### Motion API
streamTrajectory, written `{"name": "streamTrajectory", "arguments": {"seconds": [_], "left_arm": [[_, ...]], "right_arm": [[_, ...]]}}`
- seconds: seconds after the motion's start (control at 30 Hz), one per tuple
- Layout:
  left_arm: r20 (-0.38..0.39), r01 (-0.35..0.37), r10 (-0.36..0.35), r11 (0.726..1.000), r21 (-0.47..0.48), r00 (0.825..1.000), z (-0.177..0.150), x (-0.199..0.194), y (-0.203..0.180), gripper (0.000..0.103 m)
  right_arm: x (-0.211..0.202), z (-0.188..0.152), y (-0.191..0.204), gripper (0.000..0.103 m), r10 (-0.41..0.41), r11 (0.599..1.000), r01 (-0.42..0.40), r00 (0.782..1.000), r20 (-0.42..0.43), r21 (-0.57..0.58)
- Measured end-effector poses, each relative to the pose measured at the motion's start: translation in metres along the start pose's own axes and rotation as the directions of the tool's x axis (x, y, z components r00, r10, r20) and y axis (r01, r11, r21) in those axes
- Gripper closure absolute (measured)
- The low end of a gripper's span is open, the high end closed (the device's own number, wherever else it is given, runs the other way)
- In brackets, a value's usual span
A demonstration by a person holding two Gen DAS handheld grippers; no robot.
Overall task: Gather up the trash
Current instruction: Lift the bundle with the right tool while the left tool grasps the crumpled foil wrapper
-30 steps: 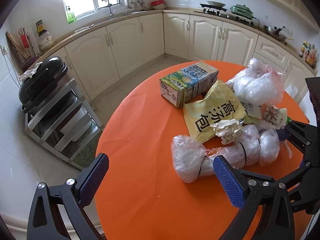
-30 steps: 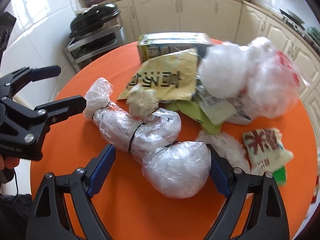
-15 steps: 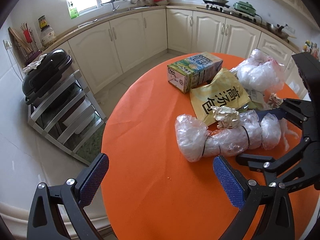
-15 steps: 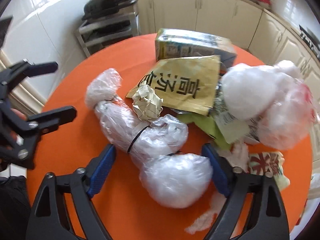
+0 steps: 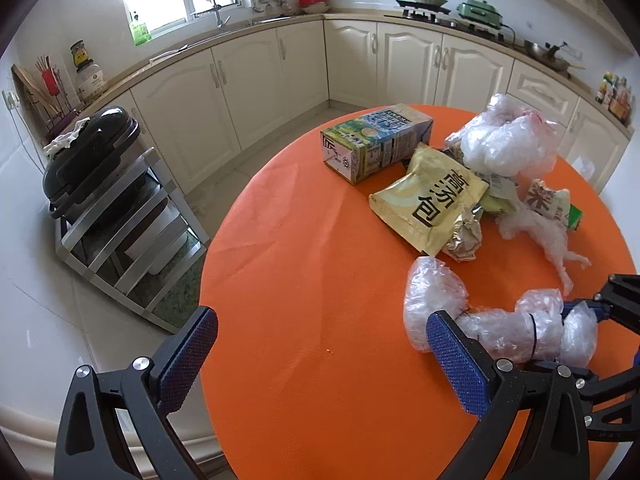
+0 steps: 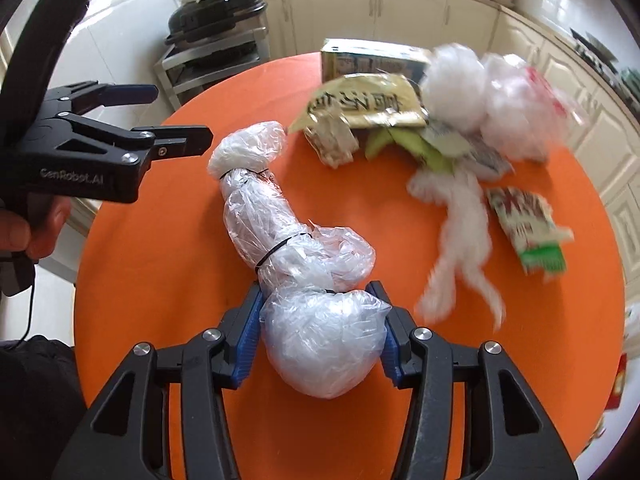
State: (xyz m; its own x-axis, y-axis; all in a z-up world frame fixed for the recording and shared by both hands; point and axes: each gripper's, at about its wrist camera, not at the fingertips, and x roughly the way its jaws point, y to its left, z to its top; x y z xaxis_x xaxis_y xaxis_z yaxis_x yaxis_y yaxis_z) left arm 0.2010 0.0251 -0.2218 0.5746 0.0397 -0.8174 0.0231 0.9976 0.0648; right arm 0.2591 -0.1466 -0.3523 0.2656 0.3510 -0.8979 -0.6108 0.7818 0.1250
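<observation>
A long clear plastic bundle (image 6: 296, 240) tied with black bands lies on the orange round table (image 6: 160, 280). My right gripper (image 6: 318, 334) is shut on its near bulb end. The bundle also shows in the left wrist view (image 5: 492, 324), just right of my left gripper (image 5: 320, 356), which is open and empty over the table's near edge. My left gripper shows in the right wrist view (image 6: 168, 116), beside the bundle's far end. More trash lies further back: a yellow packet (image 5: 428, 200), a milk carton (image 5: 376, 142), crumpled paper (image 5: 464, 236), white plastic bags (image 5: 508, 144), white fluff (image 5: 540, 236) and a small wrapper (image 5: 552, 204).
A metal rack (image 5: 120, 220) with a black grill on top stands on the floor left of the table. White kitchen cabinets (image 5: 280, 80) run along the back wall. The table's edge (image 5: 208, 280) curves close under my left gripper.
My right gripper has closed on the plastic bundle's bulb end and pulled the bundle away from the trash pile toward the near edge. The left gripper has drawn back a little.
</observation>
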Motion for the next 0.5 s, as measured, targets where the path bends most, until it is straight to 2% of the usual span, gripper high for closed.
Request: {"name": "streamTrajectory", "arguments": {"seconds": [0.23,0.4,0.5], "left_arm": [[0.040,0.057,-0.059,0.997,0.053,0.997,0.004,-0.008,-0.024,0.001],[0.009,0.134,-0.135,0.990,0.053,0.991,0.016,0.010,-0.047,0.001],[-0.013,0.110,-0.110,0.992,0.056,0.994,0.022,0.033,-0.061,0.001]], "right_arm": [[-0.044,-0.066,-0.019,0.053,-0.030,0.984,0.021,0.998,0.048,0.176],[-0.074,-0.110,-0.047,0.053,-0.104,0.933,0.070,0.991,0.078,0.354],[-0.087,-0.119,-0.057,0.054,-0.130,0.913,0.080,0.987,0.098,0.401]]}}
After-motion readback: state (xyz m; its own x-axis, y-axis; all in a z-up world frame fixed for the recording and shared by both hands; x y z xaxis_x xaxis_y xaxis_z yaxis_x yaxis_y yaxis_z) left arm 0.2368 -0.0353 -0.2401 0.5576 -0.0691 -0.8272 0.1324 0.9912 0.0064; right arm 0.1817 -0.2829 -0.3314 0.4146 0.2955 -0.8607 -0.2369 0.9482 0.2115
